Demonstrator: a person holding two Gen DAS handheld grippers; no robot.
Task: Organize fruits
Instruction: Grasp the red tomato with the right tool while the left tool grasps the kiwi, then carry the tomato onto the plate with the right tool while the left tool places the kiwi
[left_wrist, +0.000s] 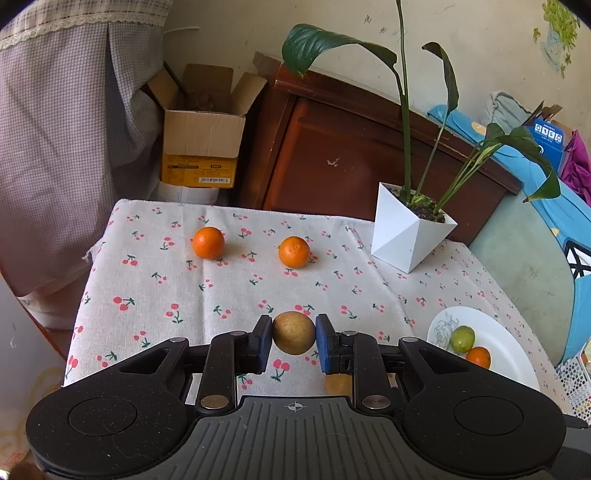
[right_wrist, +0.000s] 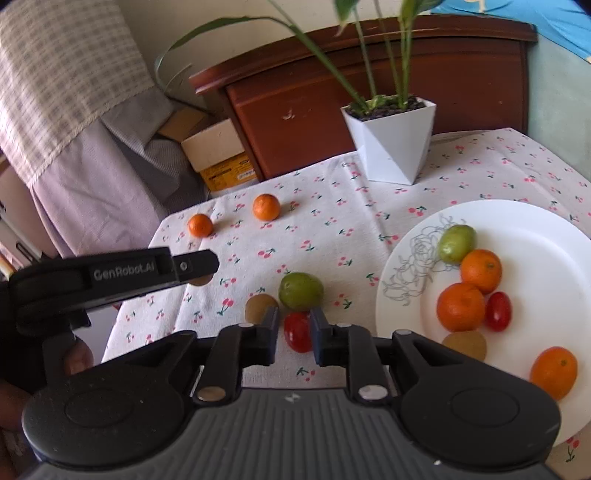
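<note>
A table draped in a cherry-print cloth (left_wrist: 221, 295) is standing before a dark wooden cabinet (left_wrist: 351, 147), an open cardboard box (left_wrist: 201, 147) and a checked curtain (left_wrist: 55, 147). The left gripper (left_wrist: 294, 334) is clamping a brown fruit (left_wrist: 294, 332). The right gripper (right_wrist: 294, 332) is squeezing a red tomato (right_wrist: 297, 332) just beside a white plate (right_wrist: 535, 251) holding fruit. A white planter (left_wrist: 406, 236) is sitting at the far edge.

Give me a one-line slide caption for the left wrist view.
Left tongs shut on a brown fruit above the cherry-print cloth, two oranges still loose beyond.
</note>
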